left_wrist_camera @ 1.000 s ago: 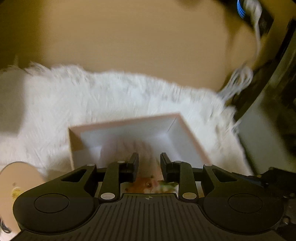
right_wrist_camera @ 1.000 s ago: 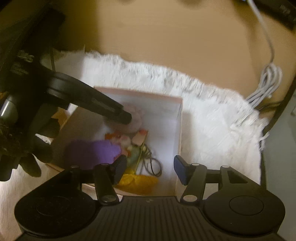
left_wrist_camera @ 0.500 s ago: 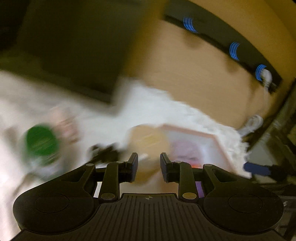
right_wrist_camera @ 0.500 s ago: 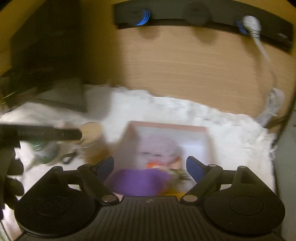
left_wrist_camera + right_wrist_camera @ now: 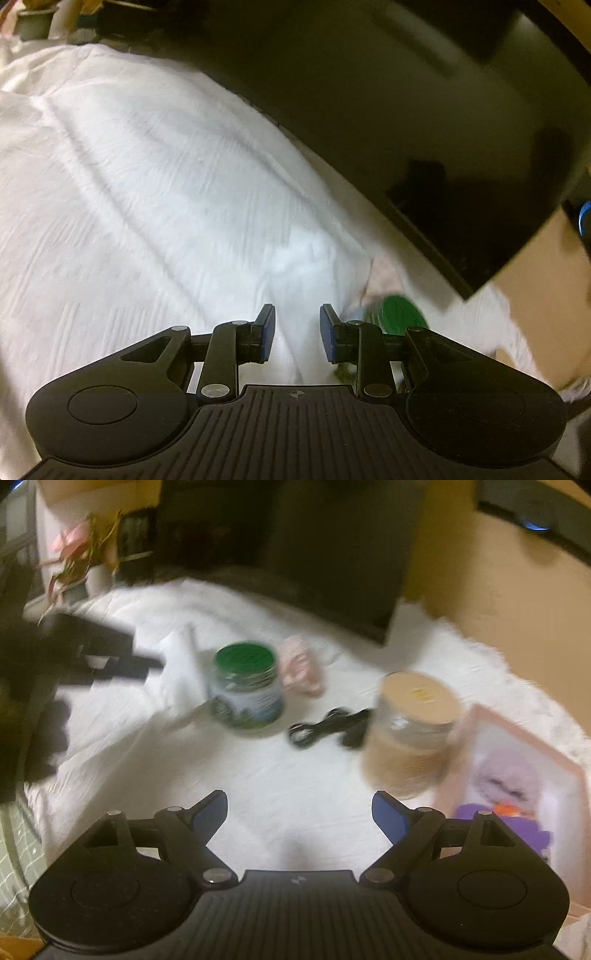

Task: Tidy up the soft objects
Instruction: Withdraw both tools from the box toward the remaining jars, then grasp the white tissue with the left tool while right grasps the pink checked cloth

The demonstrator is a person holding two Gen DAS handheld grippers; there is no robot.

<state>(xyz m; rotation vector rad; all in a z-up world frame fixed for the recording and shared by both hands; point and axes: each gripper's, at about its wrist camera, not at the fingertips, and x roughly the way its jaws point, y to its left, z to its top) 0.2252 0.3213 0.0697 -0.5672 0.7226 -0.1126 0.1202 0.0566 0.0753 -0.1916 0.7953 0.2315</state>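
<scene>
The left gripper tilts down over the white fluffy rug, jaws narrow and empty. The right gripper also tilts down, jaws wide, nothing between them.

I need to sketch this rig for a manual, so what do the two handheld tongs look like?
Both look alike. The left tongs and the right tongs have black linkage arms with silver pivot pins, blue pads on the fingertips, two round black discs on the body, and a ribbed black plate with a small centre mark. No cables or sleeves show.
</scene>
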